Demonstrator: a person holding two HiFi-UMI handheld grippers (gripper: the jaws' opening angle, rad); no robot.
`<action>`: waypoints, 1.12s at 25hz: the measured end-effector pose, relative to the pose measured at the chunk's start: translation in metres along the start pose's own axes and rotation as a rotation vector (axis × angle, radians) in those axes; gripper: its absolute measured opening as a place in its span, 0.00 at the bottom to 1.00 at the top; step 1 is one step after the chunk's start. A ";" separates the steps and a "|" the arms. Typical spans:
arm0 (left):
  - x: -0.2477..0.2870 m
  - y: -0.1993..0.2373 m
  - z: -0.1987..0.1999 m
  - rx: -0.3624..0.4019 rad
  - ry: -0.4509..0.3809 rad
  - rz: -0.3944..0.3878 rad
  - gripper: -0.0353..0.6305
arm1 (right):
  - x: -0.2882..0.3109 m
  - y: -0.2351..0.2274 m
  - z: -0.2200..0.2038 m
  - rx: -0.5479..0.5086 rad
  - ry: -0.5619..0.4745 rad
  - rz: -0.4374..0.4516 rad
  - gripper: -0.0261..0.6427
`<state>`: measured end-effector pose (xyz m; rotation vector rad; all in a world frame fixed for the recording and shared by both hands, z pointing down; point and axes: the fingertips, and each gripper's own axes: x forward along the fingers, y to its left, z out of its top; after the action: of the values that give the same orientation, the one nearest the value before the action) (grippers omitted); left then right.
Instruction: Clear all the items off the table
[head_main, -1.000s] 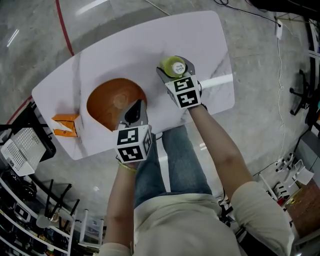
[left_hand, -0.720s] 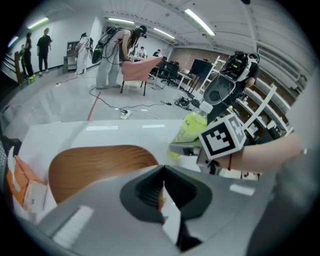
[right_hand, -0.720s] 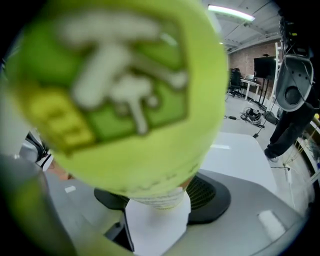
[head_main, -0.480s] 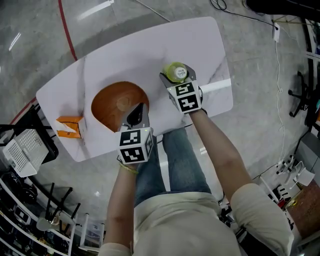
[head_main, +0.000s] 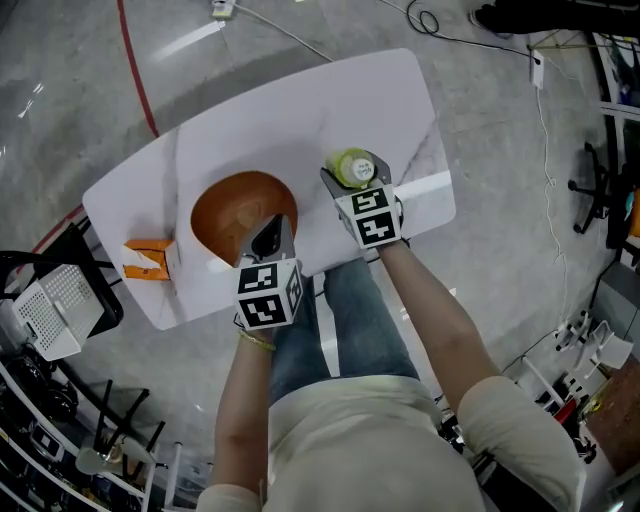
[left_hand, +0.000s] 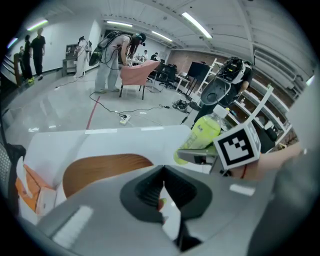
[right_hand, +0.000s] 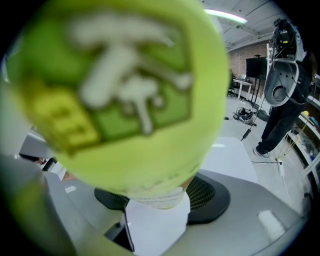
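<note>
Clearing table (head_main: 380, 90): white top with three items; none is surely off it yet.
plate (head_main: 230, 205): brown and round, near the table's 6 o'clock edge.
right gripper (head_main: 356, 175): jaws wide, clamped on the bottle (head_main: 350, 162).
left gripper (head_main: 270, 232): jaws together at the plate's 5 o'clock rim; nothing shows between them.
bottle: yellow-green, tilted in the right gripper, at 3 o'clock of the plate and toward the table's 3 o'clock end. I cannot tell whether its base has left the top.
carton (head_main: 147, 259): orange, at the table's 9 o'clock edge, well apart from both grippers.
step: judged to be taking the bottle away. Hold the squeeze steady, as a smooth round body may swivel. Lift straight up before swinging out past the 3 o'clock edge. Stay clear of the plate and leave the left gripper parked.
change: against a second ago the table sits smaller and slightly turned in the head view, so the camera has shifted. The plate, carton and both grippers keep their places relative to each other.
</note>
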<state>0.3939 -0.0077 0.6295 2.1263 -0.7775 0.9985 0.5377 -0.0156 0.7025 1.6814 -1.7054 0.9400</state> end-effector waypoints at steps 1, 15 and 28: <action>-0.004 -0.001 0.001 0.002 -0.001 -0.001 0.07 | -0.006 0.001 0.001 0.001 -0.003 -0.001 0.49; -0.060 -0.021 0.021 0.059 -0.024 -0.053 0.07 | -0.100 0.028 0.038 -0.002 -0.078 -0.030 0.49; -0.112 -0.031 0.033 0.139 -0.040 -0.090 0.07 | -0.180 0.065 0.049 0.011 -0.112 -0.062 0.49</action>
<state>0.3711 0.0124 0.5127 2.2849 -0.6423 0.9900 0.4868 0.0514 0.5234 1.8136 -1.7116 0.8420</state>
